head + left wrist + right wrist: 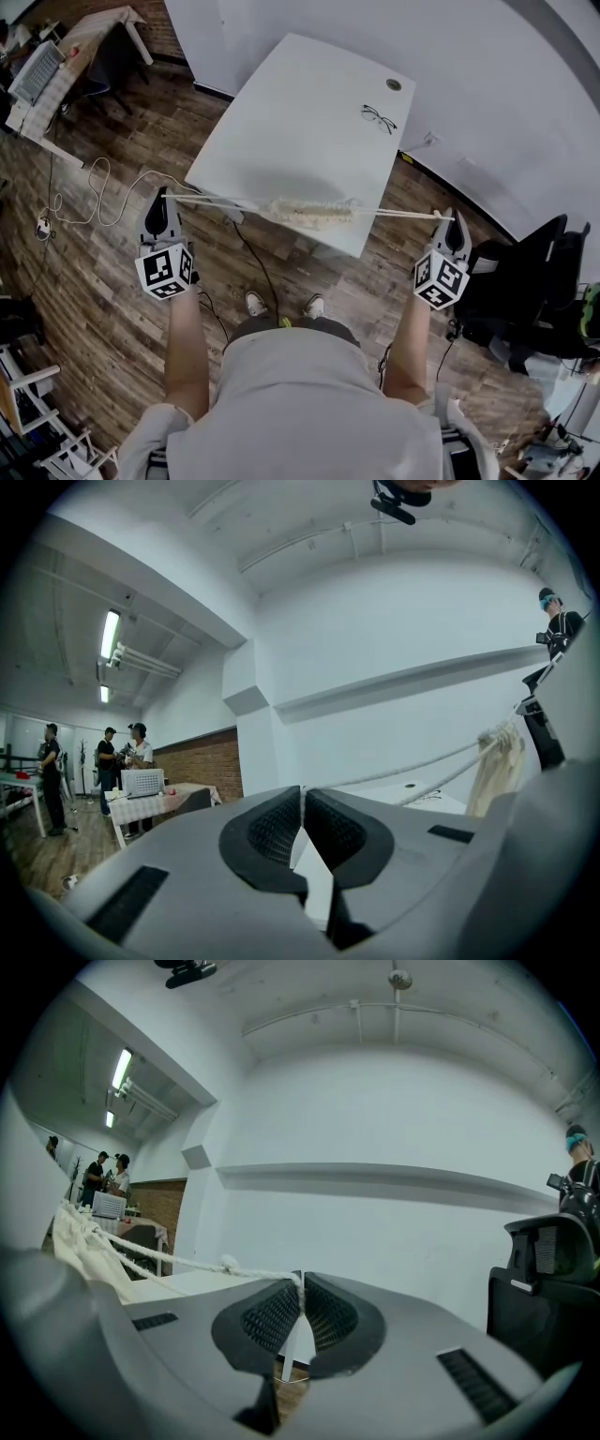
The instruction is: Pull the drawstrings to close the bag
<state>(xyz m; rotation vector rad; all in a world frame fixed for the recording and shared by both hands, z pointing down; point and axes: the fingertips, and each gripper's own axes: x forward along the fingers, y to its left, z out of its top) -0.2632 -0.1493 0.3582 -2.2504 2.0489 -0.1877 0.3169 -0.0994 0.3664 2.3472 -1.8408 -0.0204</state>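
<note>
The left gripper (pixel 161 197) has its ribbed black pads pinched shut on a white twisted cord (pixel 211 200), with the forearm stretched forward and level. The cord runs taut to the bag (pixel 314 212), cream cloth gathered into a tight, ruffled bunch above the near edge of the smooth white table (pixel 300 94). Whether the bag touches the top is unclear. A second cord (pixel 403 214), knotted near its end, is clamped in the right gripper (pixel 452 217), that arm likewise level and spread wide.

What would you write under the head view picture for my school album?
Left gripper and right gripper hold the drawstrings taut, the cream bag bunched between them above a white table.
</note>
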